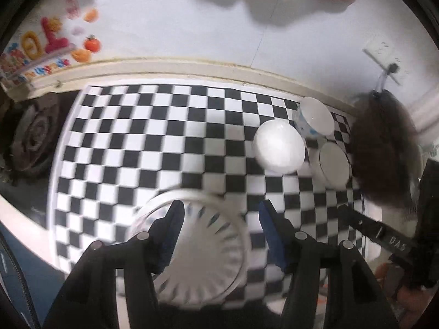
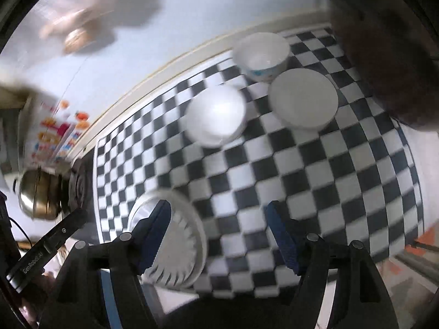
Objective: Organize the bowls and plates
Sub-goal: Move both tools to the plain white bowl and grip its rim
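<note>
We note a checkered mat covering most of the counter, its far edge running along a cream ledge below a pale wall. A black burner sits just beside the mat on one side, with a brass kettle beyond it in the right wrist view; coloured stickers mark the wall above that end. A dark furry mass hangs at the opposite end, partly over the mat corner. On the mat we count four dishes. A ribbed plate lies at the near edge, apart from the others. Three dishes cluster at the far corner: a flat plate, a white bowl just beside it, and a blue-patterned bowl behind both, close to the ledge. Frames are motion-blurred, so we cannot tell whether the clustered dishes touch. The left gripper hangs over the ribbed plate, jaws roughly half apart, one finger over the plate and the other over the mat beside it, gripping nothing. The right gripper has its jaws wide apart over bare mat, empty, with the ribbed plate under its left finger.
</note>
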`<state>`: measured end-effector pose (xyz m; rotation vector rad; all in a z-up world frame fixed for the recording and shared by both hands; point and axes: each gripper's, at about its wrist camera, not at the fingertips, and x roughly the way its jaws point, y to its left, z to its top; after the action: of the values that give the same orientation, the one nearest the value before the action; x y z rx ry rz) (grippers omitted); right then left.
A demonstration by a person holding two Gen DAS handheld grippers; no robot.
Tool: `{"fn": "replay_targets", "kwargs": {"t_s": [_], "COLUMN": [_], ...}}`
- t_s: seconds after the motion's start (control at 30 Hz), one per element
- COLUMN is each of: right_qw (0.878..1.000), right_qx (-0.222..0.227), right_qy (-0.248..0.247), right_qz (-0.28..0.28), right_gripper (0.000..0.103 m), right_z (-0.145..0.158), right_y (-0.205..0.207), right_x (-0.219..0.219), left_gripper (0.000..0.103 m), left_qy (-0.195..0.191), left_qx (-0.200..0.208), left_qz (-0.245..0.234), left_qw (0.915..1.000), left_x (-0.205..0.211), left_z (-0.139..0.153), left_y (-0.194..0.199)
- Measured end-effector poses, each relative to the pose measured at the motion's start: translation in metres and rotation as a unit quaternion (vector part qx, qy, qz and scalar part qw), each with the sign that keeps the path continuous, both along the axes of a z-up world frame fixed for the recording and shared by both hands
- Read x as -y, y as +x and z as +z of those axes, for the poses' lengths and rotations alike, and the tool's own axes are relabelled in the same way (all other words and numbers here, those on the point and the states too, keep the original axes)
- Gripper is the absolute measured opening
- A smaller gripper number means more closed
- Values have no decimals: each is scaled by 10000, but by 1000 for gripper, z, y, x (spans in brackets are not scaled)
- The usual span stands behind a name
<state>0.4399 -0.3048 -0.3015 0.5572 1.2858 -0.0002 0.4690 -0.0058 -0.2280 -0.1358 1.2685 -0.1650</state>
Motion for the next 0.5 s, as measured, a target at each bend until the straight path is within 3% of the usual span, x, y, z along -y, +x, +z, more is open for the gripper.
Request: {"fn": "replay_targets", "kwargs": {"t_s": [0.23, 0.3, 0.5], "right_qw": [9985, 9974, 9951], "right_qx": [-386, -504, -830], "right_qy": [310, 408, 489], "right_qz": [246, 300, 234], "right_gripper": [74, 69, 58], "right_z": [-70, -83, -116], "right_y": [89, 102, 129], "right_x": [21, 19, 12], "left_gripper": [54, 52, 52], "left_qy": [-196, -339, -218], "left_qx": [-844, -1132, -1507], "left_qz": [-108, -227, -538], "left_qw": [9962, 9927, 9869], "left_x": [47, 57, 83], "left_z": [-77, -97, -135], "left_y": [100, 119, 153]}}
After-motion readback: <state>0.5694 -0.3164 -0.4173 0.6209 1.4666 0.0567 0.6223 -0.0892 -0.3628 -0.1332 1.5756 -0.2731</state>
